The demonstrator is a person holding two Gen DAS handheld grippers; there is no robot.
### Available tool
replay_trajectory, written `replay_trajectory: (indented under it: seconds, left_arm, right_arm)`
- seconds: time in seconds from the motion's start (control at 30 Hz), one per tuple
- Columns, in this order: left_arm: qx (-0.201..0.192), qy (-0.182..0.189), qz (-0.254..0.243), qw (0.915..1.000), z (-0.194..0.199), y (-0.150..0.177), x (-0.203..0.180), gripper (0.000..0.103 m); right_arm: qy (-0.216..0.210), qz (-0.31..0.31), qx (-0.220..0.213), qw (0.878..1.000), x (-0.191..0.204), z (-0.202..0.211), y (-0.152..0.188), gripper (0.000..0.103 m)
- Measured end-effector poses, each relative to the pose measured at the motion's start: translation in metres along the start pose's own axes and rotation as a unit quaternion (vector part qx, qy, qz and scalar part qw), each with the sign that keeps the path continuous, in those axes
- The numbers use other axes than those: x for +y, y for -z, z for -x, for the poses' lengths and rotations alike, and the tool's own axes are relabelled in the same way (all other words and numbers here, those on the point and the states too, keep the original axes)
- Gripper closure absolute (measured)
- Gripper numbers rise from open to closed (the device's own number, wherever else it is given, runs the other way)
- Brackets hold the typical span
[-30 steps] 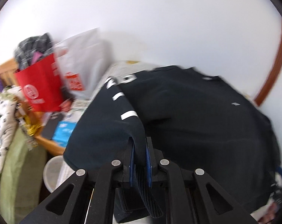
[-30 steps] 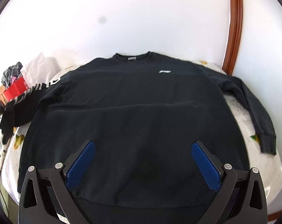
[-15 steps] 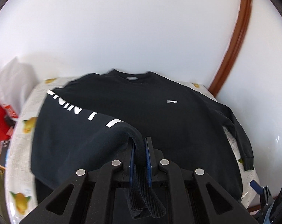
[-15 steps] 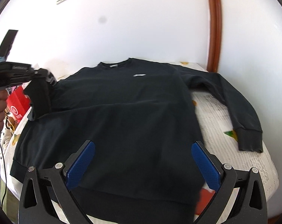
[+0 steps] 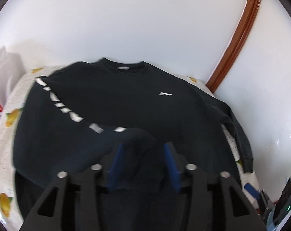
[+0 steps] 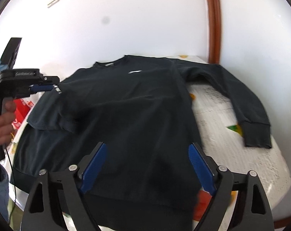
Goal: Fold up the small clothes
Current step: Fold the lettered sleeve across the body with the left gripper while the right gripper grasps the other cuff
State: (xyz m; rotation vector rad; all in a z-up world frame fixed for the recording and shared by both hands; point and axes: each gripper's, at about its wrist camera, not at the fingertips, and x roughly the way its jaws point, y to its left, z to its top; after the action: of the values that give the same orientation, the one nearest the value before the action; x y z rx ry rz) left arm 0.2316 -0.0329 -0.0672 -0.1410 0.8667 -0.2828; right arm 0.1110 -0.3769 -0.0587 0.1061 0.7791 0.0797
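Note:
A black sweatshirt [image 5: 145, 105] lies flat, front up, on a white printed cover. Its left sleeve [image 5: 68, 111], with white lettering, is folded across the chest, and the cuff [image 6: 68, 126] rests on the body. My left gripper [image 5: 143, 148] hovers just over that sleeve end; its jaws are opening and the pads no longer press the cloth seen between them. In the right wrist view the left gripper [image 6: 49, 86] sits at the far left in a person's hand. My right gripper [image 6: 147, 148] is over the lower body of the sweatshirt [image 6: 135, 105], its jaws wide and closing, gripping nothing. The right sleeve [image 6: 241, 100] lies stretched out.
The white cover with fruit prints [image 6: 232, 154] ends close on the right and front. A brown wooden frame [image 6: 212, 19] runs up the white wall behind. A red bag [image 6: 20, 107] and a white plastic bag [image 5: 1, 73] stand beyond the left edge.
The left gripper swung the lettered sleeve from the left side across the chest, then its jaws parted and let it go. The right gripper's view shifted rightward and its jaws narrowed slightly.

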Motion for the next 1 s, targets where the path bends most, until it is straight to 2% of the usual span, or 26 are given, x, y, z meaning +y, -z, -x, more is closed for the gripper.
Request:
replay_trajectory:
  seconds: [0.1, 0.17, 0.3, 0.37, 0.53, 0.6, 0.83, 0.9, 0.93, 0.97, 1.0]
  left_arm:
    - [-0.012, -0.033, 0.002, 0.9994, 0.017, 0.004, 0.029, 0.05]
    - [-0.014, -0.063, 0.013, 0.9978, 0.026, 0.011, 0.054, 0.042]
    - [-0.004, -0.124, 0.025, 0.992, 0.036, 0.035, 0.11, 0.04]
    - [0.002, -0.141, 0.04, 0.9893, 0.04, 0.048, 0.137, 0.036]
    - [0.03, -0.129, 0.08, 0.988, 0.042, 0.085, 0.194, 0.036]
    - [0.036, -0.111, 0.092, 0.9889, 0.038, 0.095, 0.207, 0.036]
    - [0.033, -0.048, 0.107, 0.9925, 0.02, 0.096, 0.209, 0.036]
    - [0.039, -0.046, 0.107, 0.9924, 0.01, 0.091, 0.203, 0.036]
    - [0.04, -0.051, 0.105, 0.9924, 0.008, 0.091, 0.202, 0.036]
    - [0.04, -0.06, 0.099, 0.9924, 0.005, 0.089, 0.198, 0.036]
    - [0.038, -0.075, 0.092, 0.9922, 0.003, 0.088, 0.195, 0.036]
  right_arm:
    - [-0.027, 0.016, -0.008, 0.999, 0.026, -0.007, -0.01, 0.024]
    - [-0.041, 0.03, -0.008, 0.999, 0.048, -0.015, -0.018, 0.03]
    - [-0.083, 0.033, 0.015, 0.996, 0.085, -0.047, -0.031, 0.031]
    - [-0.091, 0.035, 0.025, 0.995, 0.1, -0.066, -0.035, 0.031]
    - [-0.07, 0.027, 0.061, 0.995, 0.116, -0.116, -0.047, 0.031]
    - [-0.068, 0.012, 0.07, 0.995, 0.118, -0.133, -0.053, 0.031]
    - [-0.1, -0.034, 0.086, 0.991, 0.119, -0.172, -0.071, 0.033]
    - [-0.107, -0.017, 0.089, 0.99, 0.127, -0.177, -0.075, 0.06]
    - [-0.13, -0.004, 0.099, 0.987, 0.133, -0.177, -0.076, 0.087]
    - [-0.146, 0.008, 0.107, 0.983, 0.139, -0.177, -0.078, 0.09]
    - [-0.14, 0.021, 0.095, 0.985, 0.144, -0.171, -0.081, 0.09]
